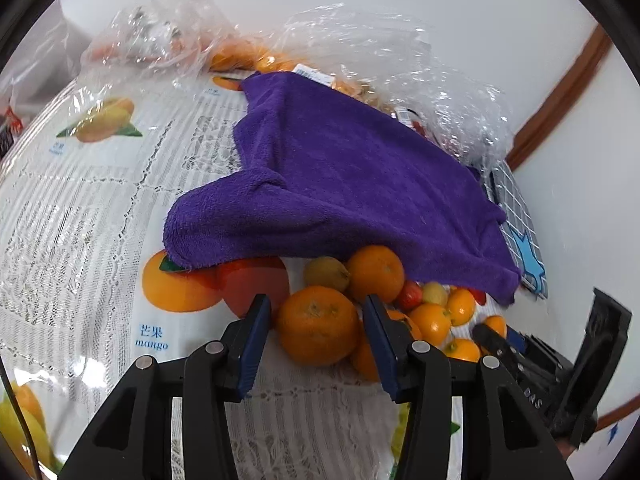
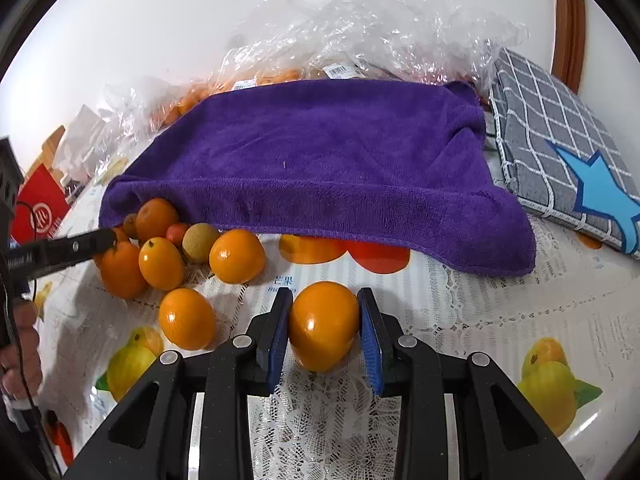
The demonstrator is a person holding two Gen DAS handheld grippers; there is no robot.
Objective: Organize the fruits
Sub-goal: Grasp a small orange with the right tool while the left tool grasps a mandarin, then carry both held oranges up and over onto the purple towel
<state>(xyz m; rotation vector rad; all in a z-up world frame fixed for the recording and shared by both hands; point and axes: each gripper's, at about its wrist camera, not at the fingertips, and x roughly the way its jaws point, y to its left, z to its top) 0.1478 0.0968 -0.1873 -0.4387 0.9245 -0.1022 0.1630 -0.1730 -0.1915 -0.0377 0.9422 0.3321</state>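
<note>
1. Down on the table, the right gripper is clamping a smooth orange; both blue pads are pressing its sides, and the fruit is sitting squarely between them, resting on the lace tablecloth.
2. Over on the other side, the left gripper is straddling a rougher orange. Its jaws are standing partly apart, with a thin gap showing on the left pad side, so the pads are not yet pressing the fruit as far as can be seen.
3. Just beyond that rough orange, the pile of small fruits is lying at the edge of the purple towel, partly tucked under its drooping hem.
4. From the right wrist view, the same pile is sitting to the left of the held orange, with one loose orange lying just beside the gripper's left finger.
5. Behind the towel, clear plastic bags of more fruit are crowding against the wall, and a grey checked cloth with a blue star is lying to the right.
</note>
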